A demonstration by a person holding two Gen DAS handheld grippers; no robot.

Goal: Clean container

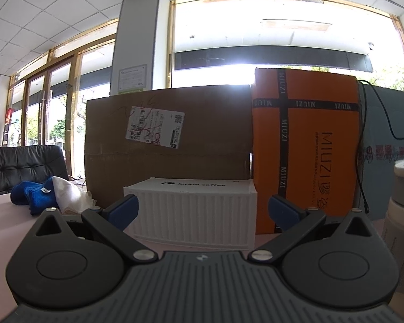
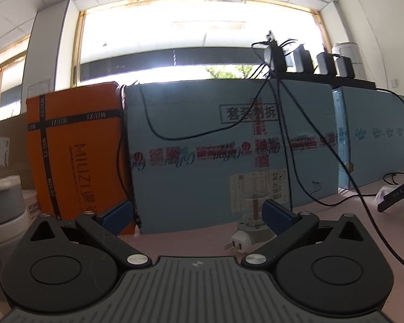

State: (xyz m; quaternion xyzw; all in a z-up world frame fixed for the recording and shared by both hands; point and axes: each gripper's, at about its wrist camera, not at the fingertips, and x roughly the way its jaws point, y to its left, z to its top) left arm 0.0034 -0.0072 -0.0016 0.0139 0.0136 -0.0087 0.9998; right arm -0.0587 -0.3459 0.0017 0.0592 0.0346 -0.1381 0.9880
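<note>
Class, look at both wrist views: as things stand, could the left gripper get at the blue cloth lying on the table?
Probably yes. The left gripper is open and empty, and the blue cloth lies to its left on the table with nothing between them. It faces the white ribbed box, so it would have to turn left.

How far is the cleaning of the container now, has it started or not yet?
Nothing looks done yet. Both the left gripper and right gripper are open and empty. The blue cloth lies untouched on the table, and the white ribbed container stands ahead of the left gripper, ungrasped. Left to do: take the cloth, hold the container, wipe it.
</note>
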